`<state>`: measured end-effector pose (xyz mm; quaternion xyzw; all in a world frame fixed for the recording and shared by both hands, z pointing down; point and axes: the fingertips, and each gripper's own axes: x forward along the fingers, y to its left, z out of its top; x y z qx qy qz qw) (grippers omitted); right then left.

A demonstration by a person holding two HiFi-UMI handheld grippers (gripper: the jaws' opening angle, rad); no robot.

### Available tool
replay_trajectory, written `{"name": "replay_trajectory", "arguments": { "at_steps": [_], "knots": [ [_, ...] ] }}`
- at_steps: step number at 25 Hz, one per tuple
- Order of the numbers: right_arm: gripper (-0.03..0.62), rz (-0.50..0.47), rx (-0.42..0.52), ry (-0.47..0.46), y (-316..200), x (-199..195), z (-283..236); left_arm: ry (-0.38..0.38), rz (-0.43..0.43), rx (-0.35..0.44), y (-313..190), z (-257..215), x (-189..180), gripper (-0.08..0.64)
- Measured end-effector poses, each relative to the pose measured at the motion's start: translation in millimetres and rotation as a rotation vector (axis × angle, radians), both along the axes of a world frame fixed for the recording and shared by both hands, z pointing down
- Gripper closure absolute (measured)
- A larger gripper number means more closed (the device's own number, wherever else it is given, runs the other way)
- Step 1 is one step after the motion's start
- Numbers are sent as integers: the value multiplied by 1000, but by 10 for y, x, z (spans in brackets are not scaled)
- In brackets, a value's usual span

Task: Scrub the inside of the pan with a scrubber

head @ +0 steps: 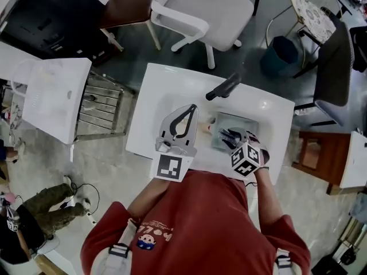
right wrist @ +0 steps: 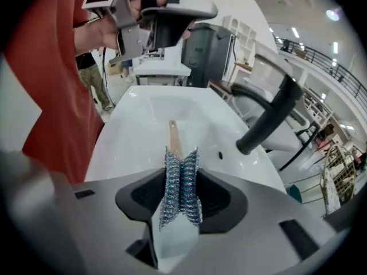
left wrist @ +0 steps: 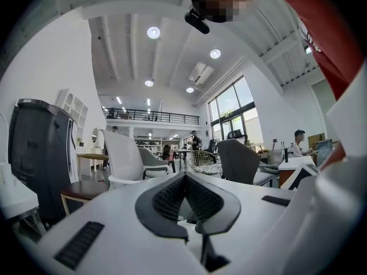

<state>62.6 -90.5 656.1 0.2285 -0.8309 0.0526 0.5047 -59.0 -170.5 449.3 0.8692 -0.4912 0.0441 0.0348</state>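
A grey square pan [head: 243,124] lies in the white basin [head: 166,90], its wooden handle [head: 205,128] pointing left. My right gripper [head: 225,135] hovers over the pan, shut on a blue-silver wire scrubber [right wrist: 181,182]. In the right gripper view the scrubber stands between the jaws and the wooden handle [right wrist: 172,137] shows beyond it, while the pan itself is hidden under the jaws. My left gripper [head: 191,109] is held above the basin to the left of the pan, tilted up toward the room. Its fingertips meet with nothing between them [left wrist: 184,179].
A black faucet [head: 225,87] rises at the basin's far rim, and appears as the black faucet [right wrist: 266,119] right of the scrubber. A white chair [head: 200,7] stands beyond the counter. A metal rack [head: 103,110] and a white unit [head: 54,96] sit at the left.
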Motion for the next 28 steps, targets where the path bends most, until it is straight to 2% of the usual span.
{"name": "replay_trajectory", "arguments": {
  "at_steps": [5, 16, 28],
  "knots": [
    [414, -100, -156, 55, 153, -93, 470, -10, 8, -10, 17, 66, 1, 546],
    [420, -207, -323, 102, 373, -131, 899, 4, 10, -13, 76, 116, -8, 546],
    [419, -231, -347, 125, 369, -185, 1144, -3, 2, -26, 83, 162, -26, 546]
  ]
}}
